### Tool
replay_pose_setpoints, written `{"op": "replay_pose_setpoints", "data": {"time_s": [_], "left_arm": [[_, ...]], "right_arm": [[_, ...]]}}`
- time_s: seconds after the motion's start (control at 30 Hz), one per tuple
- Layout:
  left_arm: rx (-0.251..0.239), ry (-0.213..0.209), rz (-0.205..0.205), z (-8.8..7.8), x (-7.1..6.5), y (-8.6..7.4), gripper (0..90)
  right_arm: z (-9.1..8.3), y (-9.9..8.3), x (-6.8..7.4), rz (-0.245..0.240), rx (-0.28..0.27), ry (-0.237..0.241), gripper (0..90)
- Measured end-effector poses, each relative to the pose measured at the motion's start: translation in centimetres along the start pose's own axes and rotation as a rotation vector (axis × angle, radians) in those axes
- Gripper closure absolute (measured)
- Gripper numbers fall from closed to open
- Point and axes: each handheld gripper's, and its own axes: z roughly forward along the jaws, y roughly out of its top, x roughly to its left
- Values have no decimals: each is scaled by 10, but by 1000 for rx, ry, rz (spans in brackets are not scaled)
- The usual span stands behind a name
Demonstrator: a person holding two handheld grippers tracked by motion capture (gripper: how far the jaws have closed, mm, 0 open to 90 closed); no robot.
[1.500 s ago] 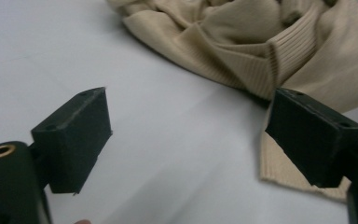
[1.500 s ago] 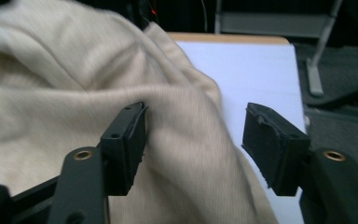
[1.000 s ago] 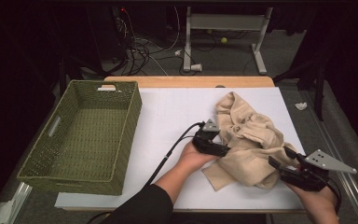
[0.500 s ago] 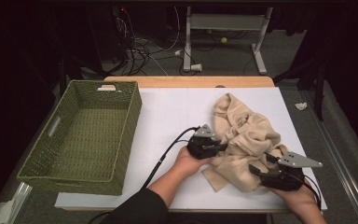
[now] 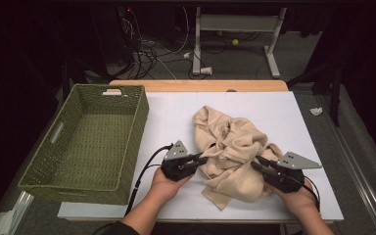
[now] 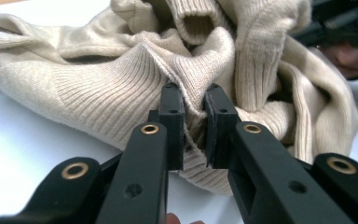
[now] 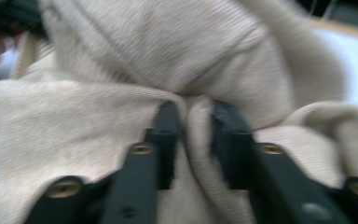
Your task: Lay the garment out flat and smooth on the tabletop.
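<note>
A crumpled beige knit sweater (image 5: 235,142) lies on the white table top (image 5: 171,115), right of centre. My left gripper (image 5: 204,157) is at its left edge, shut on a ribbed fold (image 6: 193,100) after its jaws closed within the last second. My right gripper (image 5: 258,161) is at the sweater's right side. Its jaws have just been closing and now pinch a fold of the sweater (image 7: 196,116) between the pads. A hand holds each gripper from the near edge.
A green woven basket (image 5: 139,132) stands at the table's left, with nothing inside. The far half of the white top (image 5: 274,105) is bare. Cables and a metal stand (image 5: 235,34) sit on the floor beyond the table.
My left gripper has moved left and nearer, dragging the sweater's left edge with it. My right gripper has slid left into the sweater and closed on a fold.
</note>
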Motion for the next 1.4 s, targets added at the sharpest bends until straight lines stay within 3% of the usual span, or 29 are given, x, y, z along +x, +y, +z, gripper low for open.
{"op": "replay_pose_setpoints", "data": {"time_s": [0.07, 0.13, 0.2, 0.4, 0.5, 0.6, 0.67, 0.77, 0.93, 1.1, 1.17, 1.23, 1.3, 1.37, 1.4], "left_arm": [[10, 7, 5, 0, -1, -3, 766], [12, 4, 9, 1, -2, -4, 763], [13, -1, 8, 2, -2, -5, 758], [7, 8, 19, 3, -1, -8, 693], [-4, 15, 18, 3, -2, -8, 612], [-23, 12, 13, 4, -5, -7, 511], [-35, 27, 27, 3, -9, -4, 421], [-46, 38, 50, 2, -15, -2, 316], [-23, 15, 85, 6, -25, -2, 302], [-17, -5, 93, 9, -29, -3, 302], [-14, -11, 86, 11, -28, -2, 302], [-7, -7, 84, 14, -27, -3, 302], [5, -3, 80, 15, -25, -4, 303], [9, -2, 80, 16, -25, -5, 303], [9, -2, 80, 16, -25, -5, 303]], "right_arm": [[-4, 5, -8, 10, -42, -47, 824], [-13, 8, -26, 68, -98, -98, 824], [-17, 7, -34, 90, -112, -124, 825], [-41, -18, -77, 170, -98, -259, 828], [-55, -33, -101, 251, -100, -359, 826], [-62, -46, -116, 312, -81, -379, 772], [-65, -47, -113, 324, -90, -359, 665], [-68, -36, -100, 286, -122, -334, 553], [-67, -21, -76, 218, -134, -263, 506], [-49, -8, -41, 131, -90, -127, 398], [-34, -1, -29, 118, -61, -72, 329], [-18, 7, -16, 71, -37, -37, 295], [-1, 14, -4, -1, 7, -27, 347], [7, 16, -2, -49, 32, -50, 674], [7, 14, -5, -48, 36, -57, 807]]}}
